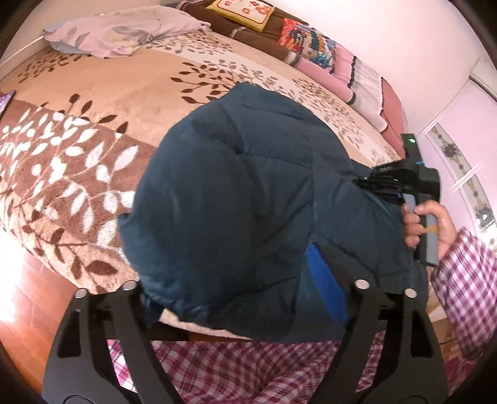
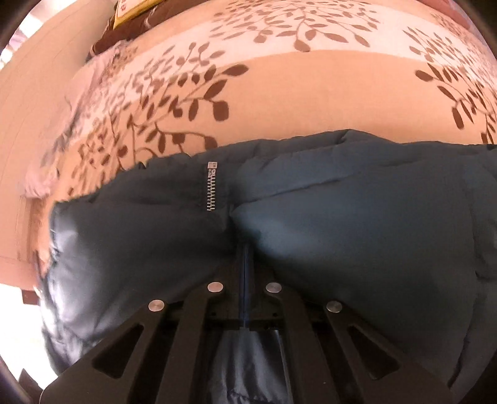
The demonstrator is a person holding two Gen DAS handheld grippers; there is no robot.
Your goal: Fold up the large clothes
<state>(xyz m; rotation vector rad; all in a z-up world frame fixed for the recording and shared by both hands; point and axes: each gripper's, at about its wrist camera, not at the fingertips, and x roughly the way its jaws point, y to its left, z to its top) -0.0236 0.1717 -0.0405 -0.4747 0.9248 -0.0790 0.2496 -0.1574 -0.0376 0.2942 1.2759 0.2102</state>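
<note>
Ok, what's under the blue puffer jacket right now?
The leaf-patterned blanket on the bed lies beneath the blue puffer jacket. Whatever sits directly under its bulk is covered, as are the left hand-held gripper fingertips.

You won't find any words, brand names or numbers to read in either view. The closest thing is the small metal tab (image 2: 212,165) at the top of the zipper (image 2: 211,189) on the jacket (image 2: 341,223), just ahead of your right gripper (image 2: 245,287); it has some stamped marking, but it's too small and blurry to make out. The yellow flowered cushion (image 1: 245,11) far ahead of your left gripper carries only pictures, no lettering.
</note>
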